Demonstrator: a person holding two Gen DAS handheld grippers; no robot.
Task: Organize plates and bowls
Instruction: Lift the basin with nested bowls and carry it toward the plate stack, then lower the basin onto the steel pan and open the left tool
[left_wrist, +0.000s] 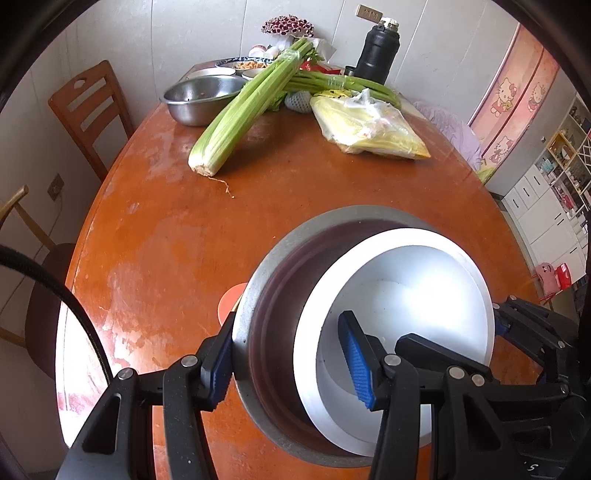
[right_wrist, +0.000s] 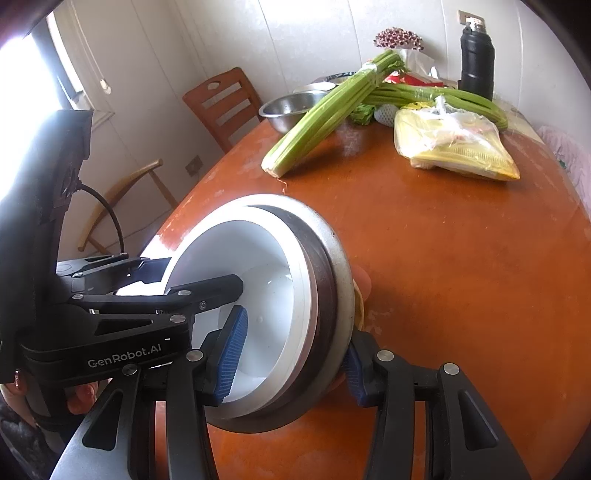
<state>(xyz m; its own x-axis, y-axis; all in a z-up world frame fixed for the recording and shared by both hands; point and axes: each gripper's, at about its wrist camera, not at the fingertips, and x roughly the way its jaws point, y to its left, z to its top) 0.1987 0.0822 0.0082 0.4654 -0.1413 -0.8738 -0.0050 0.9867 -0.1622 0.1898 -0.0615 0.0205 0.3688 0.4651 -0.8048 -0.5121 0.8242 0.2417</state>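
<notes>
Above an orange-brown round table (left_wrist: 177, 236), I hold a nested stack of bowls between both tongs: a white bowl (left_wrist: 402, 295) sits inside a steel bowl (left_wrist: 258, 295), with a dark band of a third vessel showing between their rims.

My left gripper (left_wrist: 291, 358) is clamped over the near wall of the stack, one blue pad outside against the steel rim, the other inside the white bowl; its jaws stand partly apart, as wide as the stacked walls. My right gripper (right_wrist: 291, 354) grips the opposite side in the same fashion, its left pad inside the white bowl, its right pad pressed on the steel outer wall. Each tool shows in the other's camera, at the far side of the stack.

The stack hangs tilted, mouth turned toward the tongs. Something orange (left_wrist: 231, 301) peeks out just behind the steel rim; I cannot tell what it is.

Beyond the tongs, well apart from the stack, lie a celery bunch (left_wrist: 240, 114) and a yellow bag in clear plastic (left_wrist: 365, 127). Farther back stand another steel bowl (left_wrist: 199, 98) and a black flask (left_wrist: 378, 51). A wooden chair (left_wrist: 90, 110) stands off to the left of the table.
</notes>
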